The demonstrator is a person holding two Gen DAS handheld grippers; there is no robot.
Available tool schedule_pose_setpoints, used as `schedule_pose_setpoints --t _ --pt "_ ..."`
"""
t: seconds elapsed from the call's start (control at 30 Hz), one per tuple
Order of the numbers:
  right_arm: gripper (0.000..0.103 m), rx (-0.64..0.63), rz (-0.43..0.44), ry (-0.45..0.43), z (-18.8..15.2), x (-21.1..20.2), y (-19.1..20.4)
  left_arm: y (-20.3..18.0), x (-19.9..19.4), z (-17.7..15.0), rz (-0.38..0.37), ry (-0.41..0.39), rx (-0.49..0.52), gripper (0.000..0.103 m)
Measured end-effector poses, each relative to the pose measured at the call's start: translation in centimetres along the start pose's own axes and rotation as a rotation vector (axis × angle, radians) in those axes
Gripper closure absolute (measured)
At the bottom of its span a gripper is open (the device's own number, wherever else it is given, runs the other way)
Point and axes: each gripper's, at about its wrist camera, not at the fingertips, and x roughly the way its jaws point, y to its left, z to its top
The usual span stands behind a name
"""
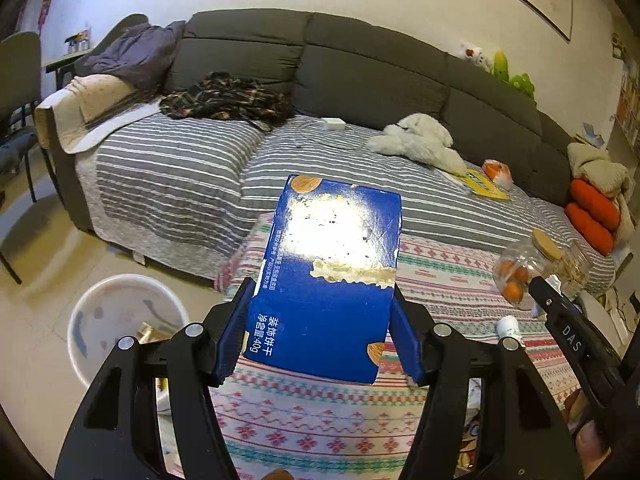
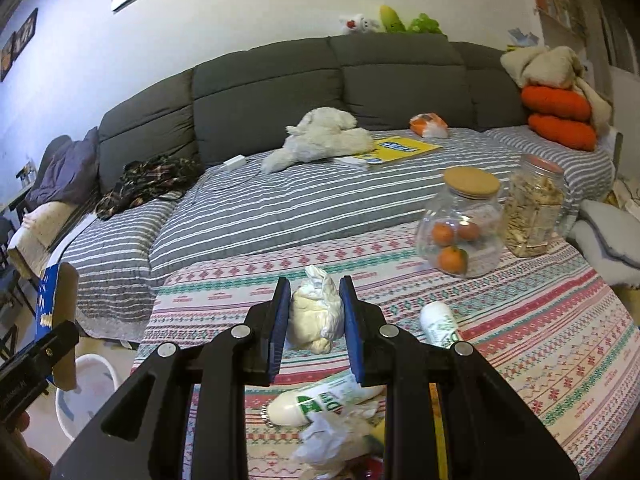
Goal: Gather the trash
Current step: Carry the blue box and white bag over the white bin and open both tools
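left gripper (image 1: 324, 332) clamps blue biscuit box (image 1: 332, 276) | right gripper (image 2: 314, 326) pinches crumpled tissue (image 2: 318, 312) | bin (image 1: 86, 320) beside table (image 2: 540, 340) holds scraps | jar (image 2: 460, 228) on it holds oranges

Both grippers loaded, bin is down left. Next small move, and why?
Probably swing the left gripper down-left over the white bin and release. It is clamped on the blue biscuit box, nearest the bin. The right gripper holds a crumpled tissue wad farther off.
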Motion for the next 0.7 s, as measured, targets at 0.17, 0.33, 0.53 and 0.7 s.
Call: schedule_pose_setpoints --t 0.17,0.33,0.53,0.7 --pt "0.077 -0.028 0.022 -0.003 -0.3 -0.3 1.9 2.7 -0.7 0.2 0.037 -0.004 -0.026 0.043" --pt "0.077 -0.067 0.061 -0.006 -0.8 -0.7 4.5 5.2 -1.4 0.2 0.076 -0.005 -0.047 0.043" --pt "0.077 -0.114 0.115 0.005 -1.7 -1.1 7.7 9.1 -2.2 0.5 0.133 0.003 -0.092 0.043" --pt "0.077 -0.177 0.173 0.023 -2.9 -1.5 11.2 12.4 -2.2 0.7 0.191 0.034 -0.134 0.043"
